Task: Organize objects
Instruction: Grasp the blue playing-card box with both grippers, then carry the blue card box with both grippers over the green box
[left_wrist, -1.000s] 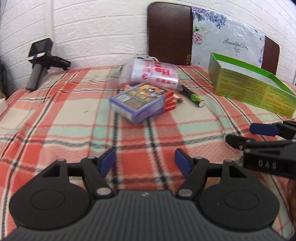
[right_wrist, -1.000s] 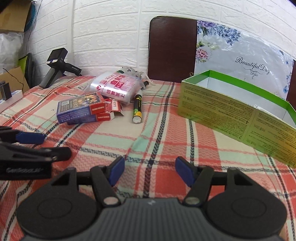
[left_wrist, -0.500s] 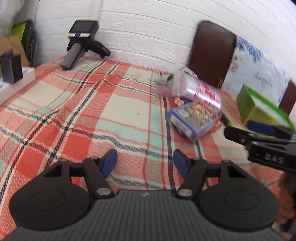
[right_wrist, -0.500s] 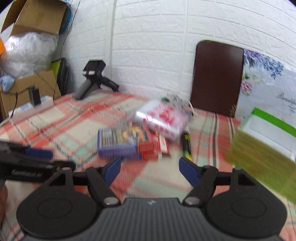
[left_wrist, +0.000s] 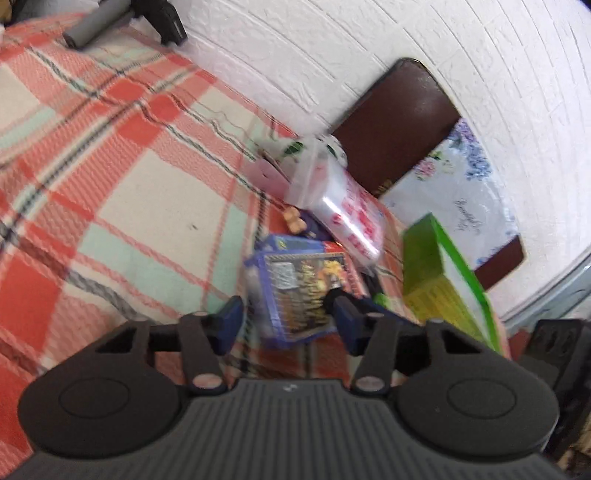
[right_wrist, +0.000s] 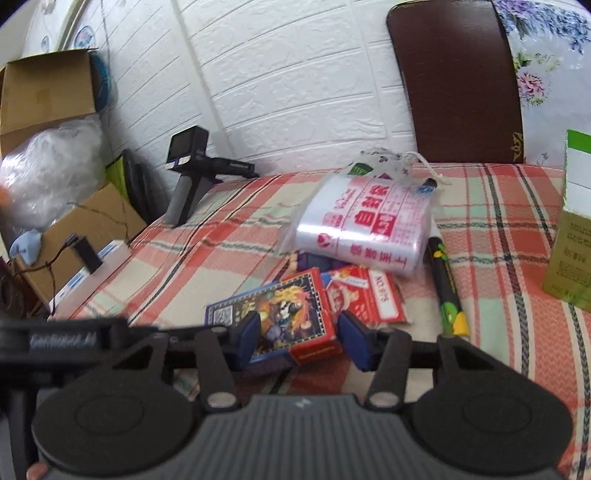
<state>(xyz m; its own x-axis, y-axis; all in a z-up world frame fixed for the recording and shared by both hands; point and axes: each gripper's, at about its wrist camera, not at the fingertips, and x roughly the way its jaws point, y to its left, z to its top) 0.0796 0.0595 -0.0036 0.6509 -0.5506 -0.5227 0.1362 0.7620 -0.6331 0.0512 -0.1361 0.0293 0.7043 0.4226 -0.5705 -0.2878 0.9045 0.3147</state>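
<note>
A blue and red card box (left_wrist: 295, 291) (right_wrist: 284, 317) lies on the plaid cloth, on smaller red card packs (right_wrist: 364, 295). Behind it lies a clear plastic bag with red print (right_wrist: 369, 225) (left_wrist: 347, 214), and a black and green marker (right_wrist: 447, 291) lies to its right. An open green box (left_wrist: 443, 277) (right_wrist: 572, 221) stands at the right. My left gripper (left_wrist: 291, 325) is open, with its fingers on either side of the card box's near end. My right gripper (right_wrist: 299, 339) is open, also straddling the card box. The left view is blurred.
A black and grey handheld device (right_wrist: 192, 184) (left_wrist: 122, 22) stands at the far left of the table by the white brick wall. A brown chair back (right_wrist: 454, 81) with a floral cover is behind the table. Cardboard boxes (right_wrist: 48, 92) and a plastic bag sit off the left edge.
Both grippers have moved in toward the card box, which now sits between each pair of fingers. The left view has tilted and swung right. Both stay open.
</note>
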